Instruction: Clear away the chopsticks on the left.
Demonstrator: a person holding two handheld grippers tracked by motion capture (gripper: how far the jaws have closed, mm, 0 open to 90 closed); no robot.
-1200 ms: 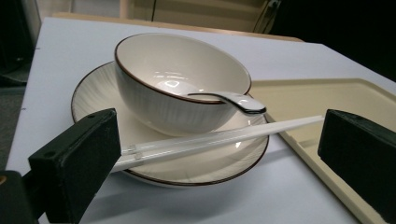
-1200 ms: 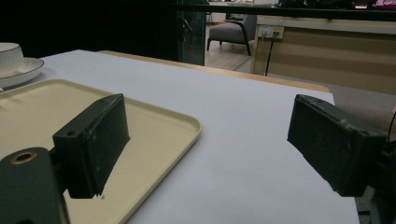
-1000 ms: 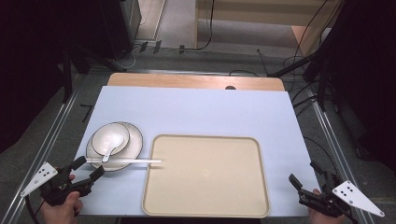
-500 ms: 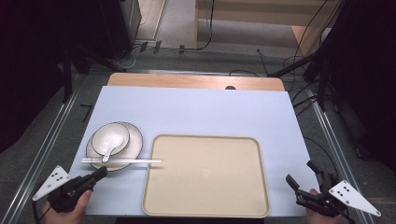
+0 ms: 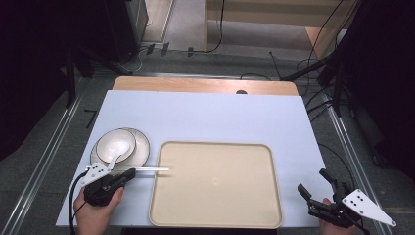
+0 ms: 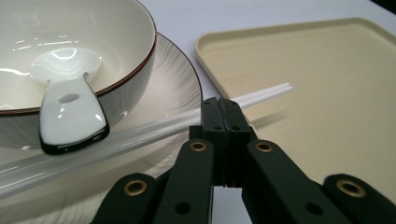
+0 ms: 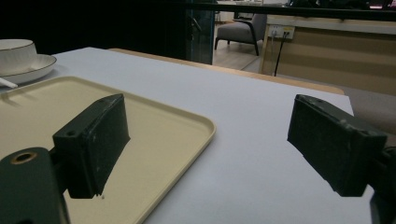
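chopsticks just beyond left gripper

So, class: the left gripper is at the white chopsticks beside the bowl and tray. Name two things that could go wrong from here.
1. The left gripper has its jaws shut right beside the chopsticks, with nothing visibly clamped between them, so a lift may leave the pair behind.
2. The chopsticks lie across the plate and onto the tray; a nudge could roll them against the bowl holding the spoon.
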